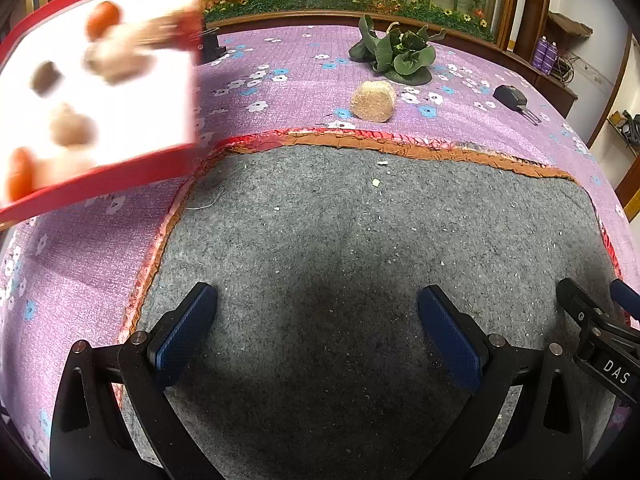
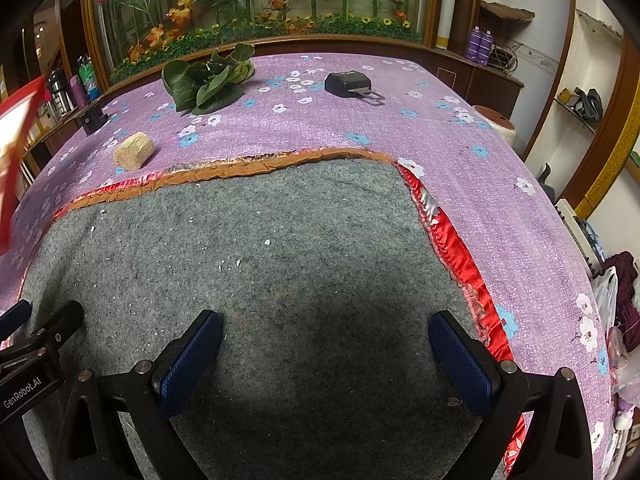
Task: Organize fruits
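Note:
A white tray with a red rim [image 1: 100, 180] fills the upper left of the left wrist view, tilted and blurred. On it lie several blurred fruits: an orange one [image 1: 103, 19], a brown one [image 1: 74, 125] and another orange one [image 1: 20, 174] at its low edge. The right wrist view shows only a sliver of the tray [image 2: 16, 128] at the left edge. My left gripper [image 1: 316, 296] is open over the grey felt mat [image 1: 360, 220], holding nothing. My right gripper [image 2: 325, 320] is open over the same mat [image 2: 280, 220], also holding nothing. The two grippers sit side by side.
On the purple flowered cloth [image 2: 460, 184] beyond the mat lie a leafy green vegetable [image 1: 396, 54] [image 2: 208, 80], a straw-coloured bundle [image 1: 374, 101] [image 2: 134, 151] and a black device with a metal tongue [image 1: 514, 100] [image 2: 350, 84]. A planter of artificial flowers stands behind the table.

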Demonstrator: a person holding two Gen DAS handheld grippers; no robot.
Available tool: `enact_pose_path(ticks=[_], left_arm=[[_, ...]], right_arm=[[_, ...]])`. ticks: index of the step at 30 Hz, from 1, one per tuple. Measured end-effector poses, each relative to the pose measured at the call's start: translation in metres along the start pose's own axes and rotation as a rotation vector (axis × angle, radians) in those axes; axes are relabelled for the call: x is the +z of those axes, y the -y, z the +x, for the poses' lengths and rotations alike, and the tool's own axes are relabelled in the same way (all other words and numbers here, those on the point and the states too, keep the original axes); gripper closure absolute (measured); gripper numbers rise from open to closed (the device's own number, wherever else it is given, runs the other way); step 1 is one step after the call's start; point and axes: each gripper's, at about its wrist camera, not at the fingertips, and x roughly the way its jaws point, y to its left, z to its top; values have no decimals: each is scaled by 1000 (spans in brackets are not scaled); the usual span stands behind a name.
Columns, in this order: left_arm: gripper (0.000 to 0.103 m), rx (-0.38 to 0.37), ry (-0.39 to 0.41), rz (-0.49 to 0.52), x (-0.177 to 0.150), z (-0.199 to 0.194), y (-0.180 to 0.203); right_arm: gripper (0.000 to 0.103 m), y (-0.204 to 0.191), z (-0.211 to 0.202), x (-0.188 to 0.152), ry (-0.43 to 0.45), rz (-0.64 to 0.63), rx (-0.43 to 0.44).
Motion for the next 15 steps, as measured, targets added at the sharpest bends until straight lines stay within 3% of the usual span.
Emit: enact_pose_path(ticks=[15], left_arm=[[0, 1, 1, -1, 0, 1, -2]], right_arm=[[0, 0, 1, 0, 0, 0, 0]])
